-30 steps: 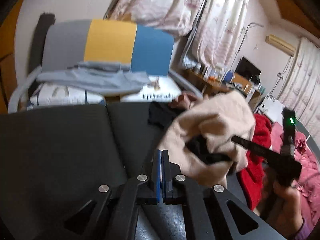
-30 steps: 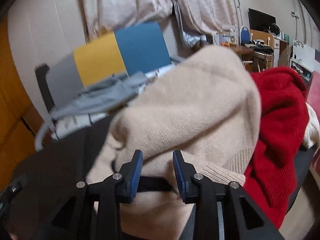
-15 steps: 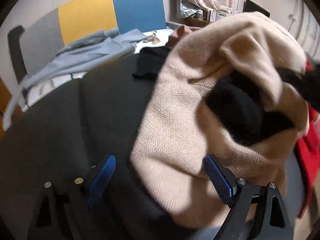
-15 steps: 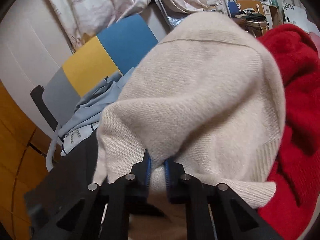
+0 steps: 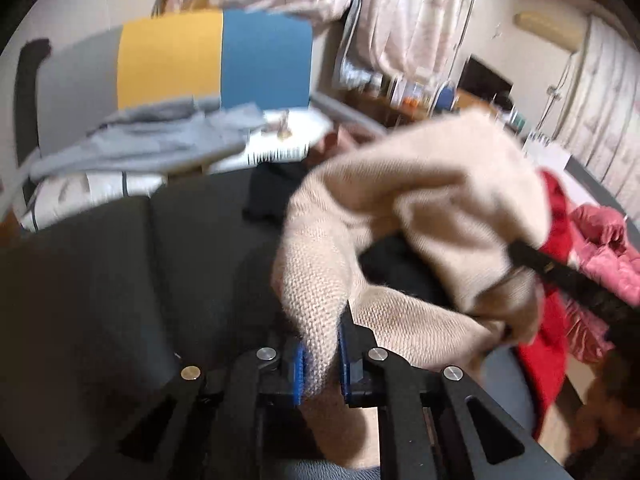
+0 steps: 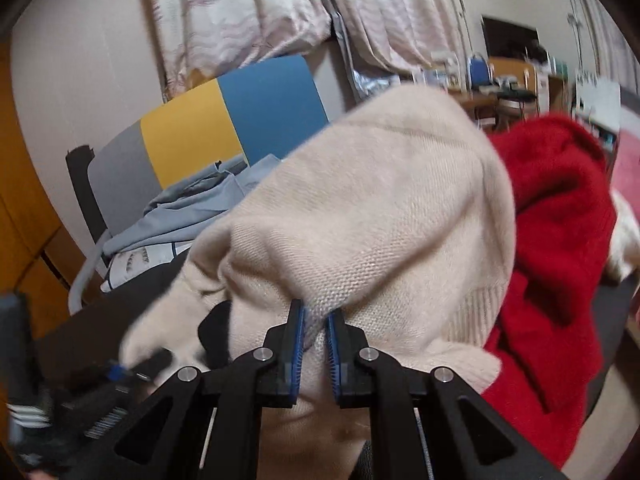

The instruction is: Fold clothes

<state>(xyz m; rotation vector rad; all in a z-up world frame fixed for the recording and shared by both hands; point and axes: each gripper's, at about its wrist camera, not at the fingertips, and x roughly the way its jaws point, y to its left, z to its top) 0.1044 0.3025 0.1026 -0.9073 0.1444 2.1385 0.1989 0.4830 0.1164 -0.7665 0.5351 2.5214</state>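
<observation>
Your left gripper (image 5: 320, 360) has a fold of the beige sweater (image 5: 420, 200) between its blue pads, and its jaws are closing on the knit; the cloth fills the narrow gap and bunches up just ahead of the fingers (image 5: 298, 368). Your right gripper (image 6: 314, 344) is clamped on another fold of the same sweater, the knit pinched between its pads and rising in a broad mound in front of it.

The sweater hangs between your two grips above the dark surface (image 5: 100, 280), lifted and crumpled, with its ribbed hem (image 6: 476, 320) showing low on the right in the right wrist view. Something black (image 5: 400, 272) shows inside the sweater's folds; you cannot tell what it is. In the left wrist view the right gripper's dark finger reaches in from the right edge into the far side of the sweater.

A red garment (image 6: 560, 248) lies just beside the sweater on its right, touching it. Past that, a pink padded cloth (image 5: 604, 240) lies at the far right. A small black garment (image 5: 268, 196) lies on the dark surface behind the sweater.

At the back, a grey garment (image 5: 160, 148) is draped over white printed bedding (image 5: 88, 192), in front of a board in grey, yellow and blue panels (image 5: 172, 60). Pale curtains (image 6: 248, 12) hang behind it. The left wrist view is blurred.
</observation>
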